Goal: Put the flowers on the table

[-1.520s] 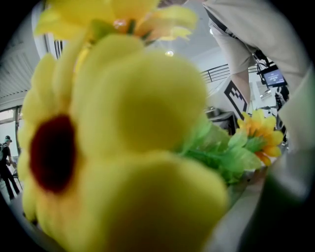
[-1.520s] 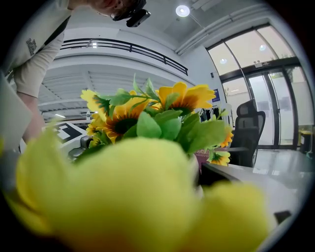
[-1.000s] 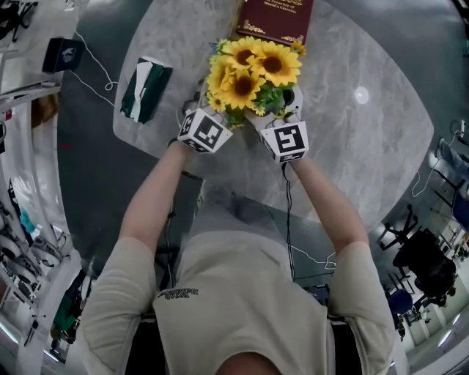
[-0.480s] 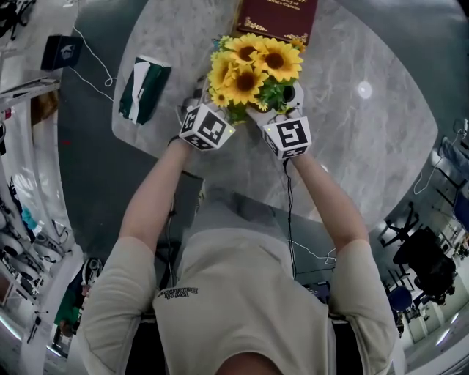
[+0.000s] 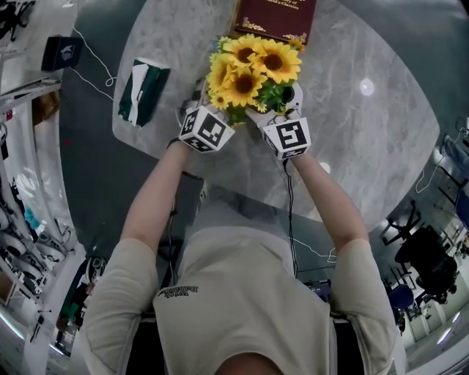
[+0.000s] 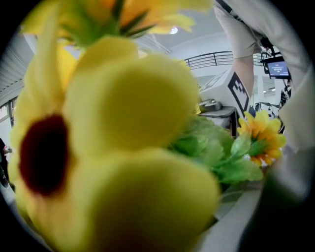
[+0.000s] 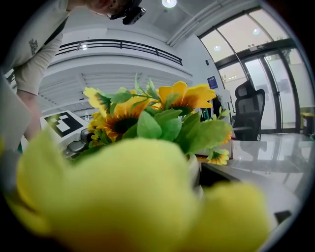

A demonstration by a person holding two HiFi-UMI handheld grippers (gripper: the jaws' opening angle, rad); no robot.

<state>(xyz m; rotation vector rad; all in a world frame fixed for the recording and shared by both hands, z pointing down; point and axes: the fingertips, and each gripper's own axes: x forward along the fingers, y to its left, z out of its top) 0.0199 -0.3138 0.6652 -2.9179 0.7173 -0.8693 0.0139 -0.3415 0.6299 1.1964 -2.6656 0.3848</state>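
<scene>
A bunch of yellow sunflowers with green leaves stands over the grey marble table, near its far side. A bit of its white pot shows under the blooms. My left gripper is at the bunch's left and my right gripper at its right, both pressed in close. Blurred yellow petals fill the left gripper view, and more petals fill the right gripper view. The jaws are hidden in every view. Sharper sunflowers show beyond.
A dark red book lies just behind the flowers. A green and white pack sits at the table's left edge. A dark box and cables lie on the floor to the left, and office chairs stand to the right.
The flowers and both grippers have shifted slightly farther over the table, toward the book.
</scene>
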